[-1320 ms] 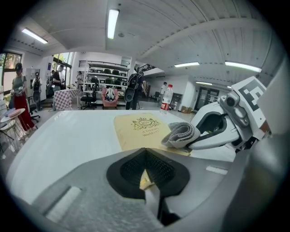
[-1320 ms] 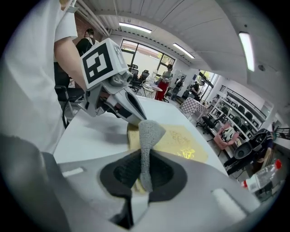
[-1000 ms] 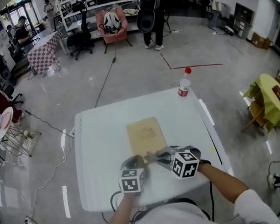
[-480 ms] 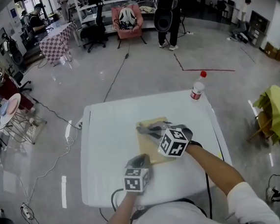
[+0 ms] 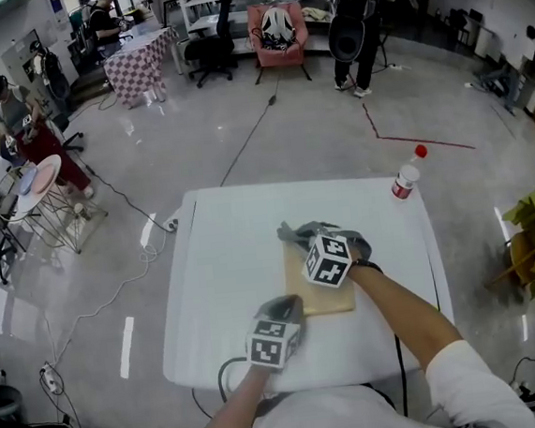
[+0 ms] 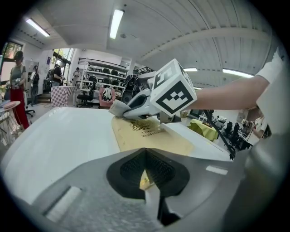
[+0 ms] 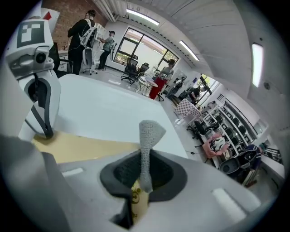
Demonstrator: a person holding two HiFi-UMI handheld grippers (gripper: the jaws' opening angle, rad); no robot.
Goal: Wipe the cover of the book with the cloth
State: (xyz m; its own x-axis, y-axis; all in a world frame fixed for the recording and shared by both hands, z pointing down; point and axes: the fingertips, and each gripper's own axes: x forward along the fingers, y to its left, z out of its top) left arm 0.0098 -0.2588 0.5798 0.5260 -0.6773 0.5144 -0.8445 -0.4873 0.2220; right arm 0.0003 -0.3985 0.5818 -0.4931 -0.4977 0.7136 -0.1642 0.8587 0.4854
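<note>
Book (image 5: 338,297) lies cover up on the white table (image 5: 225,259). My right gripper (image 7: 144,174) pinches the grey cloth (image 5: 300,234) at the far edge. My left gripper (image 6: 146,170), jaws together, sits at the near corner. I judge flat, overlapping strokes best.

The head camera looked steeply down from above the near edge of the table (image 5: 216,260). It held the book (image 5: 323,299) near mid-frame, and the room's floor spread out beyond the book's far end.

The left gripper view sat low and close behind the left tongs (image 6: 146,170), whose jaws met just before the lens. From the book's near end it faced along the cover toward the far end, where the right tongs (image 6: 127,108) showed.

The right gripper view rode over the book's far end, close behind its own tongs, which were closed on the cloth (image 7: 148,131). It faced out past the book's left side. All three views shared the book's cover.
</note>
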